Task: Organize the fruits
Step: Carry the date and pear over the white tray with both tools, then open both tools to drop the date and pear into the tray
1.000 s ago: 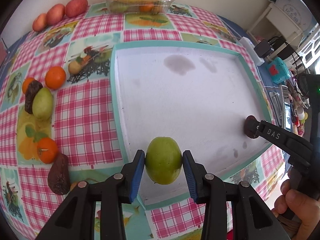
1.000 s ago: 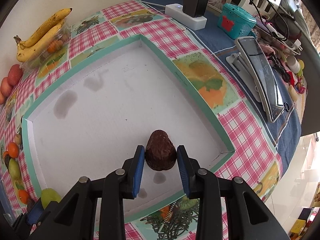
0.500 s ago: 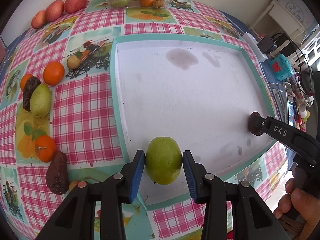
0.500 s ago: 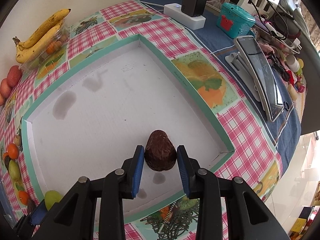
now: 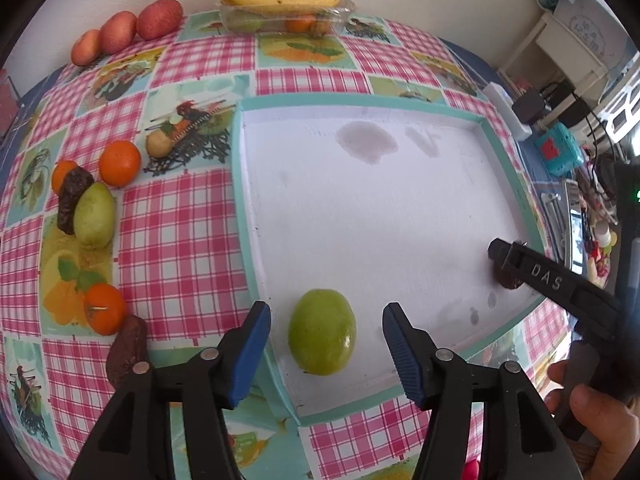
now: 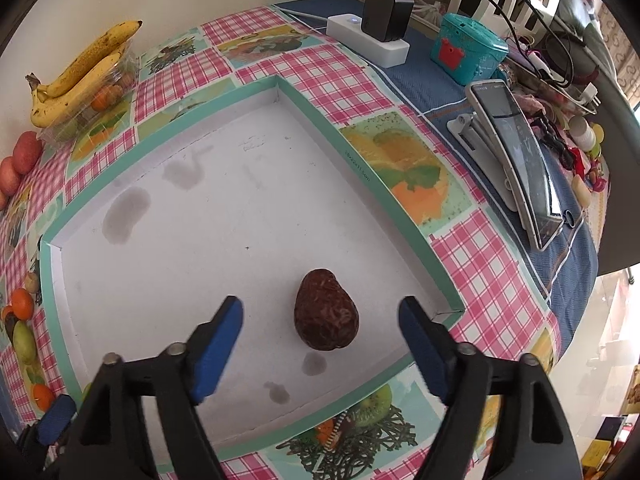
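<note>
A green pear-like fruit (image 5: 322, 331) lies on the white floor of the shallow box (image 5: 360, 208) near its front left corner. My left gripper (image 5: 326, 332) stands open around it, both blue pads clear of the fruit. A dark brown avocado (image 6: 326, 315) rests in the box's front right corner (image 6: 452, 304), and my right gripper (image 6: 320, 324) is open on either side of it without touching. In the left wrist view the right gripper's finger (image 5: 532, 270) covers most of that avocado.
Oranges (image 5: 119, 163), a second green fruit (image 5: 94, 216) and dark avocados (image 5: 127, 350) lie on the checked cloth left of the box. Bananas on a clear punnet (image 5: 284, 8) and red apples (image 5: 158, 19) sit at the back. A power strip (image 6: 368, 42), a phone on its stand (image 6: 516, 160) and clutter fill the right side.
Both grippers have opened. The green fruit and the brown avocado were let go and now rest on the box floor.
</note>
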Demonstrator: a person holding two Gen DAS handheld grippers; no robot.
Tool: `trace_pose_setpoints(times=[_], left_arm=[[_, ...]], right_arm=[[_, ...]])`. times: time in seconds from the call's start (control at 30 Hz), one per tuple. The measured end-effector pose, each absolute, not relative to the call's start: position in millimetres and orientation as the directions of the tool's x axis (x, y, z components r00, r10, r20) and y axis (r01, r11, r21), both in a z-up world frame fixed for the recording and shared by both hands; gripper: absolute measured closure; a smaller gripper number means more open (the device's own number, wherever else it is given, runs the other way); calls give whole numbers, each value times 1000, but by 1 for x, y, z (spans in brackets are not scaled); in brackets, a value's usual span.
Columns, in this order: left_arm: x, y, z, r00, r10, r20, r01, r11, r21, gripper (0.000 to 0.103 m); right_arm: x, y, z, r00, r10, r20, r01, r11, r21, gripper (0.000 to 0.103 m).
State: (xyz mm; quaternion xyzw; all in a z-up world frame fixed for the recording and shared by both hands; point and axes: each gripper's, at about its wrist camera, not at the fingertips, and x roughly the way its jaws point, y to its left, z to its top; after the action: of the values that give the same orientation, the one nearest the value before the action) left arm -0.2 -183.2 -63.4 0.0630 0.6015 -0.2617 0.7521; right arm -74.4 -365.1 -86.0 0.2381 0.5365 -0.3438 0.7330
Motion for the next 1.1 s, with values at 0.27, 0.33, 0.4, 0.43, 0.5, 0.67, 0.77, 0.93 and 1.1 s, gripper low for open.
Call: trace_pose_setpoints(times=[0.27,0.33,0.4,0.43,0.5,0.67,0.77,0.93,1.1], left_arm=[[17,-157,-51,259,-243,-935,368,919,-137,18],[25,-144,-49,314,-177,-933,315,946,-74,7],[32,-132,-47,358,-117,-926,264,964,-20,3],[36,-123,-47,375,-85,-923,227,974,3,2],[42,-108,-46,393,-56,-918,173,985,15,1],[56,-74,-35,437,-2,-900,70,997,32,0],[62,-52,-19,487,31,-873,29,998,51,0],[71,-17,-5,514,31,-857,-34,999,16,0],[73,5,4,525,40,-850,-65,998,7,0]], right_arm=[[-72,-360,-84,229,-248,-941,740,673,2,12],[-71,-357,-83,240,-253,-937,729,684,2,12],[-69,-353,-81,245,-259,-934,718,696,-5,12],[-68,-351,-81,248,-261,-933,713,701,-7,12],[-66,-347,-79,257,-263,-930,703,711,-7,12],[-62,-338,-74,286,-260,-922,679,734,4,12],[-60,-332,-69,318,-238,-918,665,746,37,12],[-46,-309,-57,379,-195,-905,597,798,78,12],[-32,-280,-41,437,-156,-886,517,850,106,12]])
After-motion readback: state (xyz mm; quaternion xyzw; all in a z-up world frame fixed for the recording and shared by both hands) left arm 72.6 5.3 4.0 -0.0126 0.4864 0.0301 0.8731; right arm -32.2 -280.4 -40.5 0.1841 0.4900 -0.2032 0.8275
